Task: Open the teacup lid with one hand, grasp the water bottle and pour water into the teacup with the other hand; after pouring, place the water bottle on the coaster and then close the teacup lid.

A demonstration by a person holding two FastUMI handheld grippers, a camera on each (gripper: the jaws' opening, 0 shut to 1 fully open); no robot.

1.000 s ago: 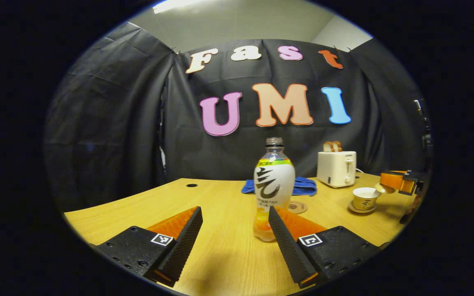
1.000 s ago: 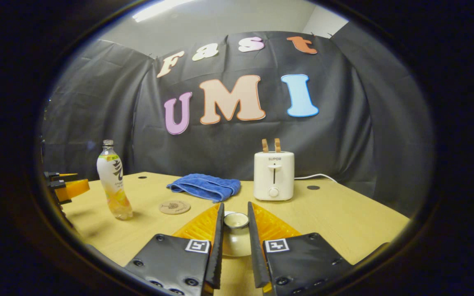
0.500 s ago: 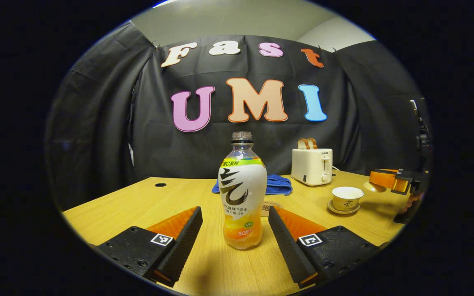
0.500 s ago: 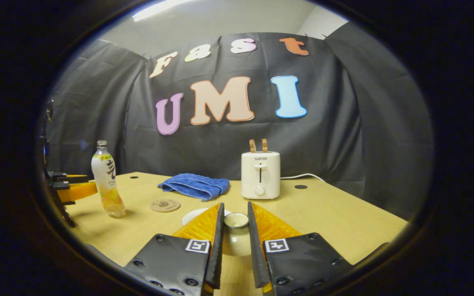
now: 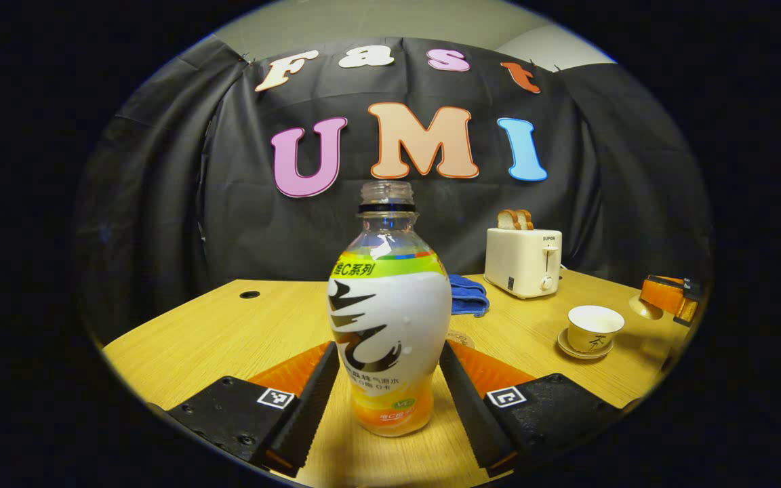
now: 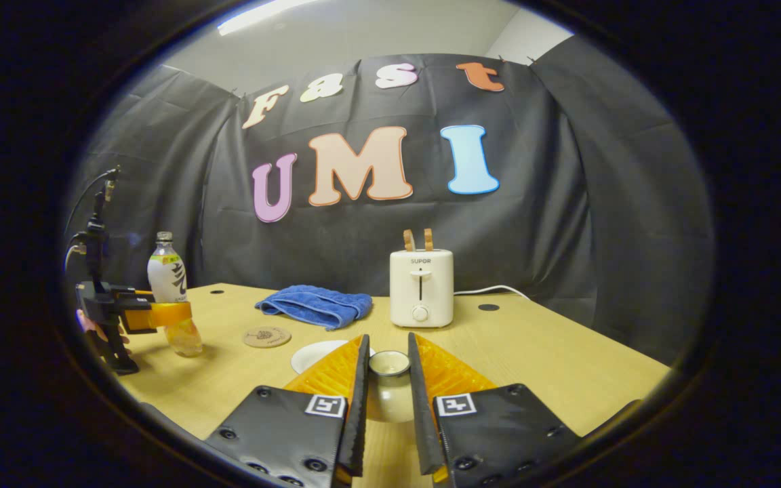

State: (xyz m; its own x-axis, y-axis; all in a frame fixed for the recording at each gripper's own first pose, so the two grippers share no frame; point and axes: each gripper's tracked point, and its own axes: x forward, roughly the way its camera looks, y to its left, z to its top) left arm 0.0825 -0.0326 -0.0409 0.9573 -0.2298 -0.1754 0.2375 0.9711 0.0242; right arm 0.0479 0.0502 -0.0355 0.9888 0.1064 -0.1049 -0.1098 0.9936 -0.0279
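The uncapped water bottle [image 5: 389, 339] stands upright on the table between the fingers of my left gripper [image 5: 388, 379]. The jaws are wide apart, one close along each side of the bottle. From the right gripper view the same bottle [image 6: 168, 285] shows with the left gripper [image 6: 160, 315] around its lower part. My right gripper [image 6: 388, 379] is shut on the teacup lid [image 6: 389, 369] and holds it above the table. The open teacup [image 5: 594, 327] sits on its saucer, with the right gripper [image 5: 668, 298] to its right. The round coaster [image 6: 267, 336] lies between bottle and cup.
A blue towel [image 6: 316, 305] lies at the back of the wooden table [image 6: 553, 359]. A white toaster [image 6: 421, 288] with bread slices stands beside it, its cord trailing right. A white rim [image 6: 312, 354] shows left of my right gripper's fingers.
My left gripper has moved forward until the bottle sits between its fingers. The right gripper has kept hold of the lid and drifted slightly right of the cup.
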